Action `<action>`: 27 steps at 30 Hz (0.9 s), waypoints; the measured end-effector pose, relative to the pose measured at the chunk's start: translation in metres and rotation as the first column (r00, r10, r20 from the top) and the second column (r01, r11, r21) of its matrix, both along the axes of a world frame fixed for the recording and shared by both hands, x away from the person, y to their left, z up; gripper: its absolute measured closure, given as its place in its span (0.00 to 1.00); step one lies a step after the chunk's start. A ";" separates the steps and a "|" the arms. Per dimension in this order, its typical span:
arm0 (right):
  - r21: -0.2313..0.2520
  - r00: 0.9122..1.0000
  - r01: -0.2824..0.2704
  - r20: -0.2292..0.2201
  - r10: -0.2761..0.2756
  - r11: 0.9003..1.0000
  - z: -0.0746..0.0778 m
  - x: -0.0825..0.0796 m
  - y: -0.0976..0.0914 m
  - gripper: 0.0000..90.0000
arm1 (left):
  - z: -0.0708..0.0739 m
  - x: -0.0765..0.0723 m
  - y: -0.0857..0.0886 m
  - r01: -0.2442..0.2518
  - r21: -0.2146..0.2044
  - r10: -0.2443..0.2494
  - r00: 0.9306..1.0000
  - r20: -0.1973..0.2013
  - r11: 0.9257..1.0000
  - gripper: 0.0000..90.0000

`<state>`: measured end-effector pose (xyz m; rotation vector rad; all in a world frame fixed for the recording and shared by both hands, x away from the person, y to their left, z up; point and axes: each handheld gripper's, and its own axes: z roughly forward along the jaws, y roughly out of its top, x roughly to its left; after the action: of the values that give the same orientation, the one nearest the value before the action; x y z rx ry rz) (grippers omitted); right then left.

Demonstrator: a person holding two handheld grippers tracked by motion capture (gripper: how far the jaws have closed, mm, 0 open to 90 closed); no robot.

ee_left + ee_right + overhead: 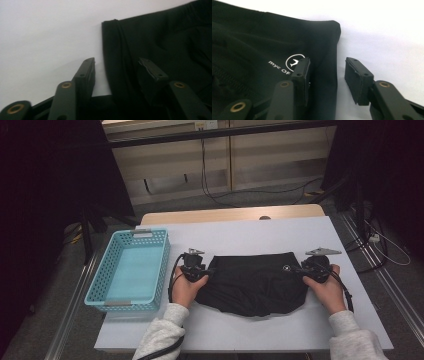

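Observation:
A black folded garment (255, 282) lies flat in the middle of the white table (250, 232). My left gripper (207, 270) sits at its left edge, held low over the table. Its jaws stand open astride the hemmed edge of the garment (175, 37): one fingertip (87, 67) over bare table, the other over the cloth, neither pad pressing. My right gripper (303, 268) is at the right edge, also open. One of its fingertips (302, 70) rests by a small white logo (294, 61) on the garment (249, 37), the other over the table.
A turquoise plastic basket (127, 304) with nothing in it stands at the table's left side, close beside my left hand. Bare white table surrounds the garment at the back and front. Cables and dark stands lie on the floor beyond.

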<state>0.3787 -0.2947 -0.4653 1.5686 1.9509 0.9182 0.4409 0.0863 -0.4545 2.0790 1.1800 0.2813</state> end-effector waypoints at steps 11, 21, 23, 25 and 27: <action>0.093 1.000 -0.022 -0.004 0.023 0.995 -0.002 -0.004 -0.002 0.93 | 0.001 0.003 -0.004 -0.003 -0.026 0.002 0.999 -0.047 1.000 0.93; 0.247 0.994 -0.044 0.104 0.019 0.968 0.017 -0.012 -0.014 0.95 | 0.017 0.003 0.010 -0.040 -0.130 0.041 0.999 0.007 0.991 0.95; 0.249 0.990 -0.056 0.140 0.021 0.967 0.020 -0.013 -0.015 0.96 | 0.021 0.003 0.014 -0.043 -0.149 0.046 0.999 0.018 0.988 0.95; 0.251 0.988 -0.059 0.151 0.022 0.966 0.021 -0.013 -0.015 0.95 | 0.023 0.003 0.017 -0.049 -0.159 0.054 0.998 0.029 0.986 0.95; 0.248 0.986 -0.066 0.166 0.025 0.966 0.022 -0.013 -0.015 0.95 | 0.024 0.003 0.018 -0.046 -0.171 0.053 0.998 0.036 0.984 0.95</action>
<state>0.3654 -0.3092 -0.4428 1.5342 1.8198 1.3158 0.4436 0.1042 -0.4304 1.8901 1.1898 0.2360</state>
